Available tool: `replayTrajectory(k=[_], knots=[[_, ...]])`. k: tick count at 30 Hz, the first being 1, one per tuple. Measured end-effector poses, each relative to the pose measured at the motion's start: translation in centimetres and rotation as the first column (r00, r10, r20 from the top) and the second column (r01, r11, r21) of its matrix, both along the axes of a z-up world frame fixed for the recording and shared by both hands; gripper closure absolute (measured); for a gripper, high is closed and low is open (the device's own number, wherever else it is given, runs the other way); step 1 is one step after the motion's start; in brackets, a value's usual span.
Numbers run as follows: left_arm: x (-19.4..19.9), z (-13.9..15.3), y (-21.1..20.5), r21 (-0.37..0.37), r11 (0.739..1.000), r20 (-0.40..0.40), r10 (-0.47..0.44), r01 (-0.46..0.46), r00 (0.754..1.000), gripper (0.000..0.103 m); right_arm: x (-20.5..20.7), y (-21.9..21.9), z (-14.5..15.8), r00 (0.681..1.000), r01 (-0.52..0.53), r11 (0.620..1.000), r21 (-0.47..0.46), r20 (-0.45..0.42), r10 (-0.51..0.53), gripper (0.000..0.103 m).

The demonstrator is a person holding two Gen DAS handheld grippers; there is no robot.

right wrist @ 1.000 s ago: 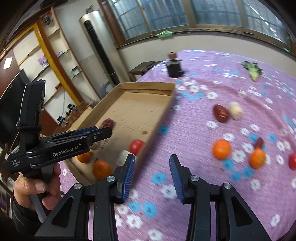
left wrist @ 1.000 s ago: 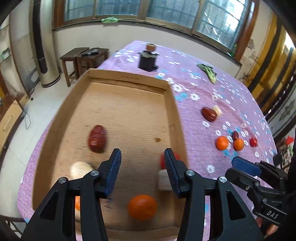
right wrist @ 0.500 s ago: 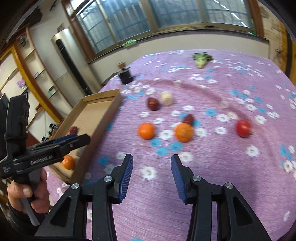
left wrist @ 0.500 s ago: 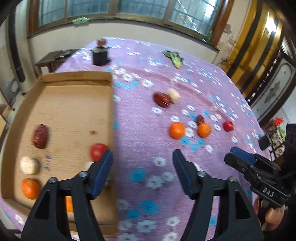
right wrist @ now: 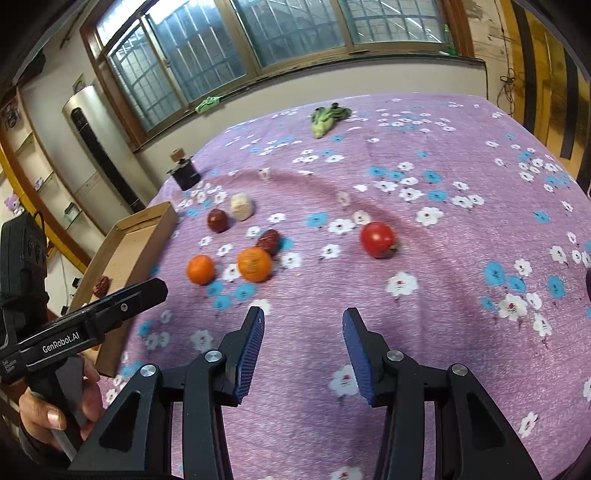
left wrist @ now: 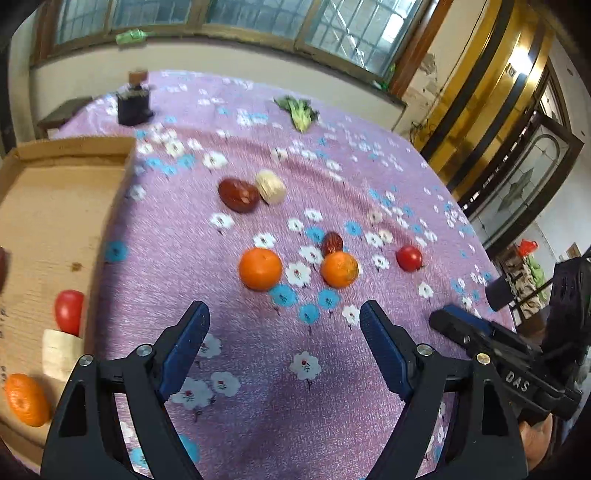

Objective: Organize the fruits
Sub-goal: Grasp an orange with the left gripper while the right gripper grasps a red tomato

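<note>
purple floral tablecloth (right wrist: 443,295), orange tangerines (left wrist: 260,268)

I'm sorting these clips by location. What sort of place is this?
Probably a room in a home: a table under a purple flowered tablecloth, wide barred windows behind it, and a tall standing air conditioner beside wall shelves.

Your desk cloth (right wrist: 443,295) looks woven and matt, the cardboard tray (left wrist: 44,206) rough brown paperboard, your oranges (left wrist: 260,268) dimpled with a soft sheen, the tomato (right wrist: 377,239) smooth and glossy, each hand-held gripper (right wrist: 303,350) matt black plastic with ribbed blue pads (right wrist: 251,350) and metal screws.
</note>
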State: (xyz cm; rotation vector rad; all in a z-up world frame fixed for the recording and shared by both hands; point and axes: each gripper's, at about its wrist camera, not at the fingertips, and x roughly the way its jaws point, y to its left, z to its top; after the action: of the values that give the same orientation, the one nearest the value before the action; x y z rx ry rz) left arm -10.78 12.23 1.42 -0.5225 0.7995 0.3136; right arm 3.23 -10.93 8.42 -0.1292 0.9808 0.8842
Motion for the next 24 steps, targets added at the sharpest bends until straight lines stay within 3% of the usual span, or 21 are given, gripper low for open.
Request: replayTrajectory(k=[2, 5, 9, 15, 18, 19, 21, 23, 24], knots=[[0.8, -0.5, 0.1, 0.014, 1.000, -0.037, -0.017, 0.018, 0.999, 0.019, 0.6, 0.2, -0.2, 1.000, 0.009, 1.000, -0.012, 0.007, -0.009, 0.056], [2.0, -1.0, 0.1, 0.114, 0.993, -0.108, -0.010, 0.023, 0.994, 0.019, 1.6, 0.6, -0.4, 0.999, 0.026, 0.999, -0.030, 0.037, -0.025, 0.056], [2.9, -1.2, 0.6, 0.144, 0.989, -0.134, -0.003, 0.022, 0.991, 0.019, 3.3, 1.6, -0.8, 0.995, 0.045, 0.996, -0.078, 0.087, -0.038, 0.056], [4.9, -1.6, 1.2, 0.258, 0.966, -0.171, 0.022, 0.023, 0.985, 0.021, 5.7, 3.6, -2.3, 0.994, 0.053, 0.988, -0.142, 0.106, -0.038, 0.056], [6.0, -2.4, 1.3, 0.263, 0.964, -0.198, 0.009, 0.044, 0.980, 0.041, 6.3, 4.3, -2.8, 0.993, 0.054, 0.985, -0.164, 0.117, -0.035, 0.055], [6.2, -2.9, 1.4, 0.253, 0.966, -0.208, 0.000, 0.054, 0.978, 0.053, 6.5, 4.5, -3.1, 0.993, 0.055, 0.984, -0.171, 0.116, -0.035, 0.055], [6.3, -3.2, 1.1, 0.266, 0.962, -0.193, -0.006, 0.058, 0.981, 0.059, 6.7, 4.7, -3.5, 0.992, 0.063, 0.981, -0.185, 0.121, -0.041, 0.058], [6.2, -3.1, 0.9, 0.261, 0.962, -0.180, -0.027, 0.075, 0.983, 0.073, 6.8, 4.6, -3.8, 0.991, 0.071, 0.980, -0.187, 0.129, -0.047, 0.069], [6.2, -3.0, 0.8, 0.261, 0.962, -0.183, -0.028, 0.076, 0.983, 0.073, 6.7, 4.4, -3.7, 0.991, 0.069, 0.982, -0.178, 0.126, -0.047, 0.069]])
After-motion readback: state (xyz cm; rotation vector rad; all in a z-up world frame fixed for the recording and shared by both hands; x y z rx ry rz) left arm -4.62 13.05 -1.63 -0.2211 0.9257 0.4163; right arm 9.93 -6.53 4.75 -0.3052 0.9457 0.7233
